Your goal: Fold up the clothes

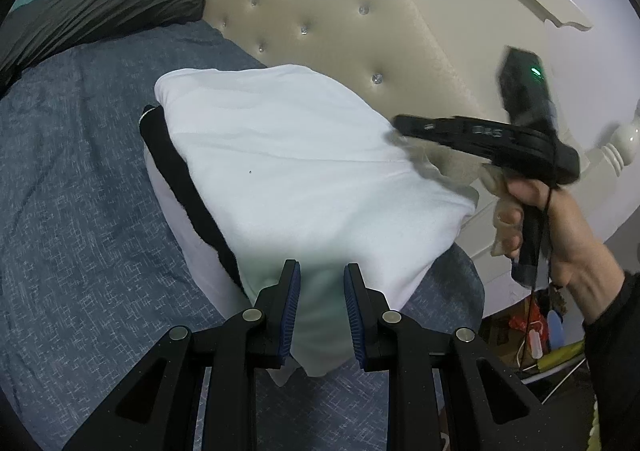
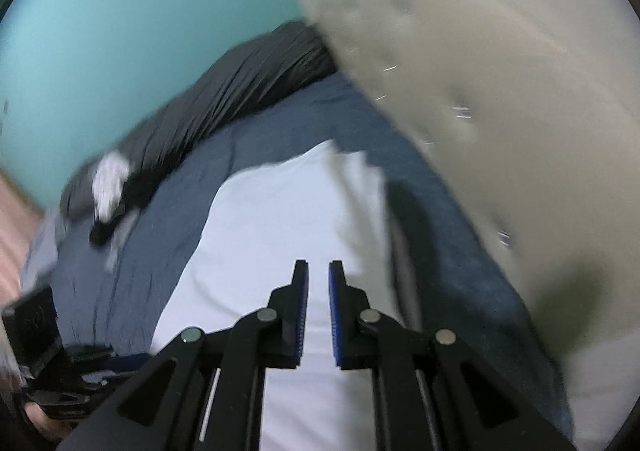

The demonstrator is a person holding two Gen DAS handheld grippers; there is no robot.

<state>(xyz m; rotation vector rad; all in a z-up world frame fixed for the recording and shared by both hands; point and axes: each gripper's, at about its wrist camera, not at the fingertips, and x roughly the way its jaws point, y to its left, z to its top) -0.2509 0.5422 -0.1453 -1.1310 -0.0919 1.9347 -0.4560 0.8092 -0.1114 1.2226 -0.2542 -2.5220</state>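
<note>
The white garment [image 1: 304,171] lies as a compact folded rectangle on the blue-grey bedspread [image 1: 80,211], close to the tufted cream headboard [image 1: 320,19], and it sits on top of a black garment [image 1: 180,179] with another pale layer showing under that. Your left gripper [image 1: 322,311] hangs over the near corner of the stack with its jaws a moderate gap apart and nothing pinched between the blue pads. Your right gripper [image 2: 319,311] is over the white cloth too, jaws narrow yet not closed, holding nothing as far as its own view shows.

By my reading the white piece already lies folded — the scene fits either a fold just laid down on a finished pile or a pause before that pile gets tidied, and these views do not settle which. Whatever follows, any grip on that top layer calls for taking only the white edge, since the black layer sits right beneath it and could drag along.

Much is uncertain. The right wrist view is smeared by motion, so the stack's far edges and the small white-and-black item [image 2: 108,191] near the dark bedding [image 2: 224,107] stay unclear. In the left view the right gripper's tip is blurred — whether it touches the cloth I cannot tell.
</note>
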